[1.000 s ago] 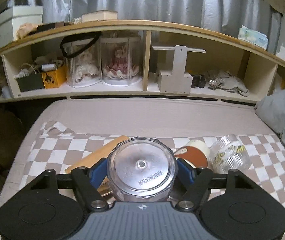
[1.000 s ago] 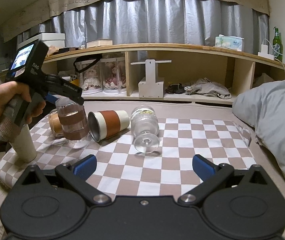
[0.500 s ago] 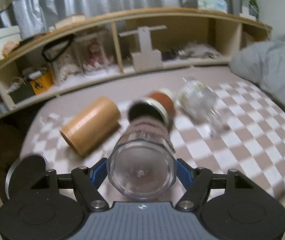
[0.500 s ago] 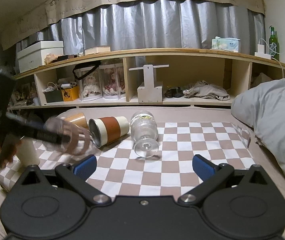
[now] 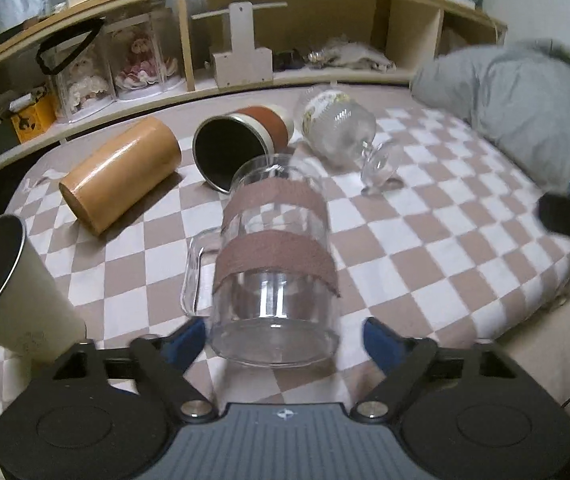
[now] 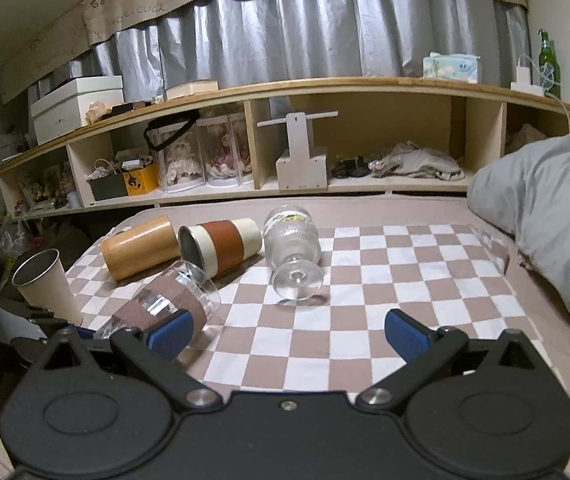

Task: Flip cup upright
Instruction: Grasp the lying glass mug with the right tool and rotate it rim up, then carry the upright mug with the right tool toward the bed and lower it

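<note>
A clear glass mug (image 5: 275, 264) with two brown bands and a side handle sits tilted between the fingers of my left gripper (image 5: 285, 338), its base toward the camera. The blue pads stand apart from its base, so the left gripper looks open. The mug also shows in the right wrist view (image 6: 161, 304), leaning on the checked cloth. My right gripper (image 6: 287, 330) is open and empty above the cloth's front edge.
On the checked cloth (image 6: 365, 300) lie a wooden tumbler (image 6: 139, 246), a brown-and-cream cup (image 6: 221, 242) and a stemmed glass (image 6: 293, 248), all on their sides. A cream metal cup (image 6: 47, 284) stands upright at the left. A grey pillow (image 6: 545, 200) is at the right, shelves behind.
The left gripper swung the mug from upside down to a forward tilt near the cloth. Its pads have opened off the mug's base. The right gripper barely moved.
</note>
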The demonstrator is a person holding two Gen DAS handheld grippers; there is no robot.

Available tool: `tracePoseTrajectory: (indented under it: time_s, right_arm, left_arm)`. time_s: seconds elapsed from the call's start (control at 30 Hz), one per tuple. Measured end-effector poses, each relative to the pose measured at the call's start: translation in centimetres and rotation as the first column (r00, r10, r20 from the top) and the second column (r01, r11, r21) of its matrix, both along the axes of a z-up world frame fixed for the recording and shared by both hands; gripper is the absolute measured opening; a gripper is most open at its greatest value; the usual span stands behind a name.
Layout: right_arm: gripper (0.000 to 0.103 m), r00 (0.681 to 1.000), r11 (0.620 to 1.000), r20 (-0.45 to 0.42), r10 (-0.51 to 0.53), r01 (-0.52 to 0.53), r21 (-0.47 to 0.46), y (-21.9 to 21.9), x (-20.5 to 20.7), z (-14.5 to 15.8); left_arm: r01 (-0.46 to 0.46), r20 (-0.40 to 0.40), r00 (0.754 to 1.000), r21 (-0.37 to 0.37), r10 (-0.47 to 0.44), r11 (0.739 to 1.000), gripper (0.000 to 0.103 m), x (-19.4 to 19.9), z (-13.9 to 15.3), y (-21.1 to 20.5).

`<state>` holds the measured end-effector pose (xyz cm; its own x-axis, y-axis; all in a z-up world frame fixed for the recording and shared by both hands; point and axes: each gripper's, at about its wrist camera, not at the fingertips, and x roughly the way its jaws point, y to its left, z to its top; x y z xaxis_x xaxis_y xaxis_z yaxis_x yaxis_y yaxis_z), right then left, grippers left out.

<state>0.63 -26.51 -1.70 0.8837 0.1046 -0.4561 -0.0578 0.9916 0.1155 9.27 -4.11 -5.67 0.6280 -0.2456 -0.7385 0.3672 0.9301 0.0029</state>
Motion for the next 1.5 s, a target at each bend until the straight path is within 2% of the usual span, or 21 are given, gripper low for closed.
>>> tracePoseTrajectory:
  time_s: [0.13,0.3,0.37,0.47,0.53,0.57,0.73,0.8,0.97,1.13,1.17,1.2,1.3,1.5]
  right_arm:
    - [0.103,0.999,0.998,-0.036,0.033,-0.031,0.057,0.2,1.2,0.0]
    - [0.103,0.988,0.971,-0.117,0.096,-0.067,0.231,0.2,4.5,0.6]
    - [0.103,0.981,0.955,-0.161,0.112,-0.062,0.289,0.4,6.4,0.6]
    - [0.103,0.963,0.942,-0.230,0.138,-0.056,0.332,1.3,9.2,0.3]
    - [0.103,0.945,0.928,-0.288,0.155,-0.039,0.371,2.0,11.4,-0.2]
    - [0.103,0.936,0.920,-0.314,0.161,-0.028,0.390,2.3,12.4,-0.5]
    - [0.102,0.864,0.864,-0.462,0.198,0.069,0.499,3.6,17.1,-3.6]
    - [0.101,0.842,0.852,-0.504,0.192,0.111,0.511,4.0,18.3,-4.6]
    - [0.099,0.800,0.840,-0.564,0.204,0.153,0.520,4.6,20.8,-5.9]
    - [0.089,0.744,0.838,-0.617,0.258,0.146,0.526,6.1,22.6,-6.9]
    - [0.082,0.740,0.841,-0.620,0.262,0.140,0.522,6.4,22.8,-6.9]
    - [0.079,0.740,0.848,-0.623,0.254,0.139,0.511,6.6,22.8,-6.8]
    - [0.078,0.753,0.858,-0.615,0.236,0.136,0.496,6.8,22.3,-6.3]
    - [0.078,0.860,0.908,-0.473,0.193,0.026,0.418,6.6,18.9,-3.4]
  left_arm:
    - [0.002,0.038,0.999,-0.045,0.000,0.999,0.089,-0.8,1.1,0.5]
    - [-0.035,0.061,0.997,-0.111,0.042,0.993,0.087,-0.9,1.9,2.0]
    - [-0.051,0.056,0.997,-0.147,0.060,0.988,0.084,-0.5,1.9,2.7]
    - [-0.036,0.048,0.998,-0.206,0.047,0.978,0.073,0.2,1.7,3.6]
    - [-0.023,0.032,0.999,-0.208,0.030,0.978,0.064,0.6,1.1,3.6]
    - [-0.020,0.025,0.999,-0.198,0.026,0.980,0.063,0.7,0.8,3.5]
    - [-0.003,0.021,1.000,-0.189,0.007,0.982,0.062,0.7,0.1,3.8]
    - [0.003,0.022,1.000,-0.193,0.002,0.981,0.062,0.7,0.1,4.0]
    - [0.013,0.026,1.000,-0.196,-0.008,0.981,0.062,0.7,-0.1,4.1]
    - [0.028,0.040,0.999,-0.184,-0.021,0.983,0.061,0.6,-0.2,3.9]
    - [0.029,0.040,0.999,-0.186,-0.022,0.982,0.061,0.6,-0.2,3.9]
    - [0.031,0.039,0.999,-0.189,-0.024,0.981,0.061,0.6,-0.2,4.0]
    - [0.048,0.034,0.999,-0.207,-0.042,0.977,0.061,0.6,-0.3,3.9]
    - [0.094,0.014,0.995,-0.247,-0.094,0.964,0.060,0.3,-0.4,3.2]
